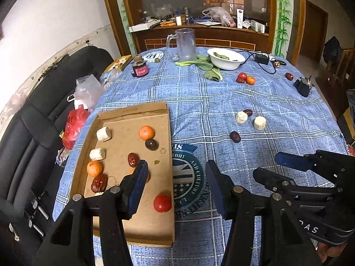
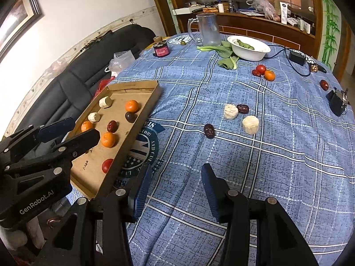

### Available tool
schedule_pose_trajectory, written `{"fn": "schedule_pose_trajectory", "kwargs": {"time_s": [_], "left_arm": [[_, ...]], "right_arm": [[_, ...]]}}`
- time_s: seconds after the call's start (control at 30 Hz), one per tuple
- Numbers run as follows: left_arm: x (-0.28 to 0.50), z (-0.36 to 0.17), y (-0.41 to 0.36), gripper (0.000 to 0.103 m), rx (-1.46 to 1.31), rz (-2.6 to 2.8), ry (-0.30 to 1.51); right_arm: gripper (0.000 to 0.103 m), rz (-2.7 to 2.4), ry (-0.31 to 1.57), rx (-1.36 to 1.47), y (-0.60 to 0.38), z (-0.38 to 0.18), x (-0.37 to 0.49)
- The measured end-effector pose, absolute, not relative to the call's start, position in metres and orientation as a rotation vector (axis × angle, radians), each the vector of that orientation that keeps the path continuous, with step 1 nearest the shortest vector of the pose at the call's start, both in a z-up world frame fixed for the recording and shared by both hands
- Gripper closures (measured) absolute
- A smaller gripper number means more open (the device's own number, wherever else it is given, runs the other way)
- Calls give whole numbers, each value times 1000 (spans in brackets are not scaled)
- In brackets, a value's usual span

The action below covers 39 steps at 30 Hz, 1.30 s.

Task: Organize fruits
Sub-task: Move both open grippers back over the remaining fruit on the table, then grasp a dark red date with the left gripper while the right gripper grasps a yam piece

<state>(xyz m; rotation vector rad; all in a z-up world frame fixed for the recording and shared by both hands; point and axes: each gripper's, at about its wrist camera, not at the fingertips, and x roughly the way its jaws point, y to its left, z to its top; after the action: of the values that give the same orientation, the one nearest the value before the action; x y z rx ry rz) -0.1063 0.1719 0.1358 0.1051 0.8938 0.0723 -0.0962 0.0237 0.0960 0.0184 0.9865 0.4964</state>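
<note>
A cardboard tray (image 1: 124, 137) (image 2: 119, 110) lies at the table's left edge. It holds oranges (image 1: 146, 132), red dates (image 1: 133, 159), white chunks (image 1: 103, 133), a dark fruit (image 1: 151, 144) and a tomato (image 1: 162, 203). Loose on the blue cloth are two white chunks (image 2: 230, 111) (image 2: 250, 124), dates (image 2: 209, 130) (image 2: 242, 108), and farther back a tomato (image 2: 261, 68), an orange (image 2: 269, 75) and a date (image 2: 324, 84). My left gripper (image 1: 176, 163) hovers open and empty over the tray's right wall. My right gripper (image 2: 176, 167) is open and empty over the cloth, beside the tray.
At the back stand a glass mug (image 1: 185, 44), a white bowl (image 1: 225, 58) with greens, leafy stalks (image 1: 206, 65), a dark jar (image 1: 139, 67) and a black adapter with cable (image 1: 261, 58). A black clip (image 1: 301, 86) sits at the right. A black sofa (image 1: 33, 133) with bags borders the left.
</note>
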Motion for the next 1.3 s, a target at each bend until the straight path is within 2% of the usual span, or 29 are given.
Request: {"fn": "schedule_pose_trajectory", "kwargs": {"time_s": [0.77,1.3], "left_arm": [[-76,97,172,47,155,67,1008],[-48,58,180,45,-69,-83,1113]], "right_arm": [[52,434,1101,74,15,60,-72],[53,213,1127,188,-54,41,-18]]}}
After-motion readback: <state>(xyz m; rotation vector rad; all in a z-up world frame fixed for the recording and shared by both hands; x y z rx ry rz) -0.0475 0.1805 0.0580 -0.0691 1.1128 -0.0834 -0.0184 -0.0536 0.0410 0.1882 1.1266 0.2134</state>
